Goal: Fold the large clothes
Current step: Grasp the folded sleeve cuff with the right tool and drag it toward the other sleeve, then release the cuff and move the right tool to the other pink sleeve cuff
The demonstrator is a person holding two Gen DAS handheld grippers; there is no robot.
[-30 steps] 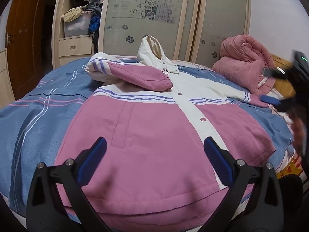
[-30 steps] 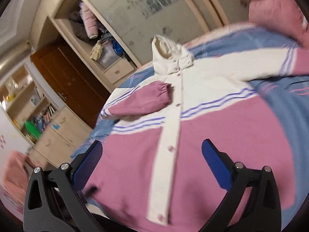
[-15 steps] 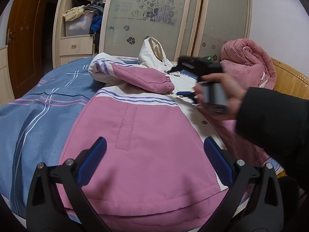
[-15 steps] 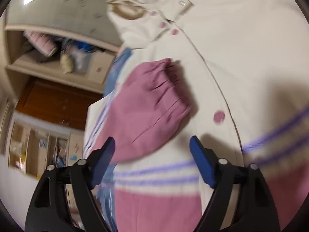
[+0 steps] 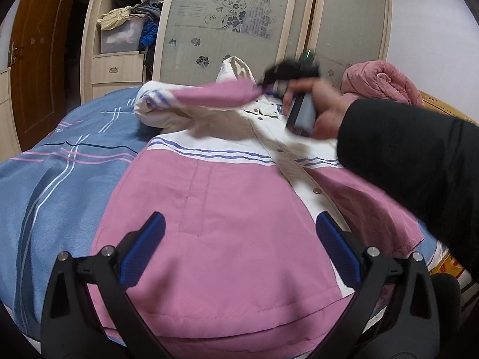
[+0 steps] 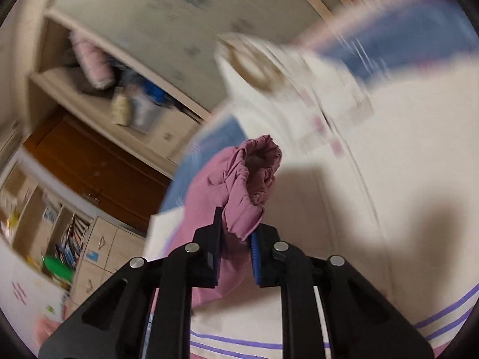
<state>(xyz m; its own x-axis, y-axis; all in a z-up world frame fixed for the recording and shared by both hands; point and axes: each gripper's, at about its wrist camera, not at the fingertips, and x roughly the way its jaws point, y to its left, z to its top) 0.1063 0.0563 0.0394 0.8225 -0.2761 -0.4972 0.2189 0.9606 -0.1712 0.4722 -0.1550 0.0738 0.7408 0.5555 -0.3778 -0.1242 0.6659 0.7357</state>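
A pink and white hooded jacket (image 5: 227,209) lies front-up on the bed, its hood (image 5: 235,70) toward the wardrobe. My right gripper (image 6: 236,236) has its jaws closing on the pink cuff (image 6: 254,185) of the jacket's sleeve, and the cloth sits pinched between the blue pads. In the left wrist view that sleeve (image 5: 209,95) is lifted off the jacket and stretched toward the right gripper (image 5: 263,85), held by a hand with a black sleeve. My left gripper (image 5: 239,254) hovers open over the jacket's pink hem with nothing between its fingers.
The bed carries a blue striped cover (image 5: 60,173). A rolled pink quilt (image 5: 380,83) sits at the bed's far right. Behind stands a wardrobe with frosted sliding doors (image 5: 221,30) and an open shelf of clothes (image 5: 128,21). A brown door (image 5: 36,59) is at the left.
The right gripper swept in from the right across the jacket, closed on the pink sleeve cuff and lifted the sleeve off the chest. The left gripper stayed put.
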